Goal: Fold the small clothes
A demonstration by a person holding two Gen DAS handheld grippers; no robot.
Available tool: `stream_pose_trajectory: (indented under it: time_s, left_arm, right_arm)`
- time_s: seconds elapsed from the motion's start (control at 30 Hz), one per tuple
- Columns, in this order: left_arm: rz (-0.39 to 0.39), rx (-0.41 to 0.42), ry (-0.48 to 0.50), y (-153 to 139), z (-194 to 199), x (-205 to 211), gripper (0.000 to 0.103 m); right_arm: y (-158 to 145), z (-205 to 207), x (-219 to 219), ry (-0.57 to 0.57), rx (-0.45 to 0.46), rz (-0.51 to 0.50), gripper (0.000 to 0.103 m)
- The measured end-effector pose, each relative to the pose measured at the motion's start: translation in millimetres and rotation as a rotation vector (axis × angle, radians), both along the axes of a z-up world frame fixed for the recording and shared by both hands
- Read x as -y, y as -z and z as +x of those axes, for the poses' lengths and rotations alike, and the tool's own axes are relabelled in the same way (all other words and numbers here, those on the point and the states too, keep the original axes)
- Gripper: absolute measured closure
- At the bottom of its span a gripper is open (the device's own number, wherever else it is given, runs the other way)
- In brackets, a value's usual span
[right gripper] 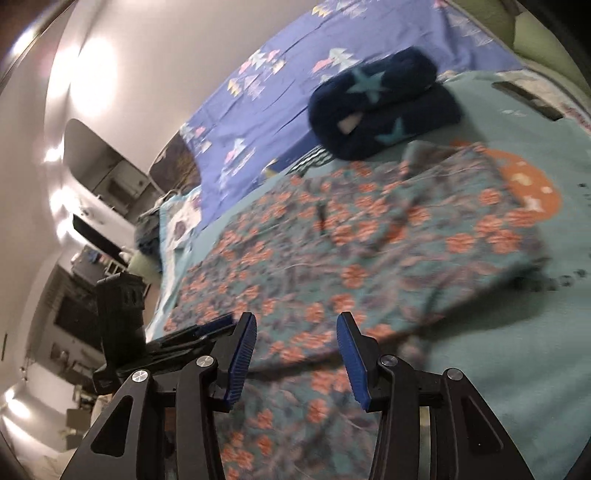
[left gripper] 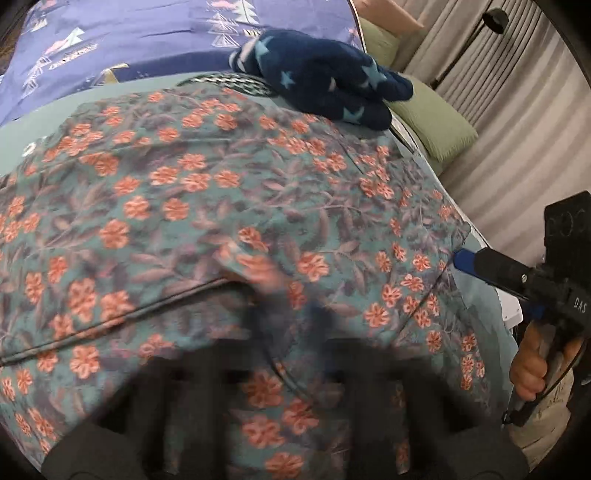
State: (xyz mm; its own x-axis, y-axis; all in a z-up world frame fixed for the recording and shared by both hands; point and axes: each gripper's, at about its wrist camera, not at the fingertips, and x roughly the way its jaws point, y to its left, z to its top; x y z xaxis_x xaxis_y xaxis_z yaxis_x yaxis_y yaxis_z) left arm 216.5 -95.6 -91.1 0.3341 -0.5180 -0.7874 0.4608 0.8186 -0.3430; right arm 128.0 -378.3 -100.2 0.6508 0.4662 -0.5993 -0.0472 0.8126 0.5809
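Observation:
A teal garment with orange flowers [left gripper: 229,206] lies spread on the bed and fills the left wrist view; it also shows in the right wrist view [right gripper: 351,251]. My left gripper [left gripper: 273,295] is blurred and seems shut on a fold of this garment, with cloth draped over its fingers. My right gripper [right gripper: 295,354] is open and empty, its blue pads [right gripper: 242,354] just above the garment's near edge. It also shows at the right edge of the left wrist view [left gripper: 465,258]. The left gripper shows at the left of the right wrist view [right gripper: 207,328].
A folded navy fleece with light blue stars [left gripper: 325,77] lies beyond the garment, also in the right wrist view [right gripper: 384,110]. A purple patterned sheet [left gripper: 147,33] covers the far bed. A green cushion [left gripper: 436,122] and curtains [left gripper: 517,110] are to the right.

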Motion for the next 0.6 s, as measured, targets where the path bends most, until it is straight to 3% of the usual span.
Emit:
stream_pose_trajectory:
  time_s: [0.13,0.27,0.33,0.43,0.6]
  left_arm:
    - [-0.041,0.128,-0.019,-41.3,-0.9,-3.6,0.098]
    - [-0.064,0.236,-0.03,-95.4,10.7,-12.6,0.098]
    - [-0.055,0.297,-0.053,-121.0,17.8,-21.8,0.098]
    - [-0.049,0.353,-0.093,-145.3,26.2,-43.8,0.098]
    - [-0.065,0.375,-0.17,-153.2,32.9,-83.9,0.098]
  right_arm:
    - [-8.6,-8.2,4.9,0.091,0.012,-0.168,0.053]
    - [-14.6,-7.9,7.3,0.193,-0.02,-0.455,0.048]
    - [-12.4,-5.6,5.9,0.207,-0.059,-0.545,0.045]
    - [-2.2,0.3,6.1,0.193,-0.097,-0.54,0.043]
    - [12.6,26.0,-6.4,0.145,-0.11,-0.495,0.043]
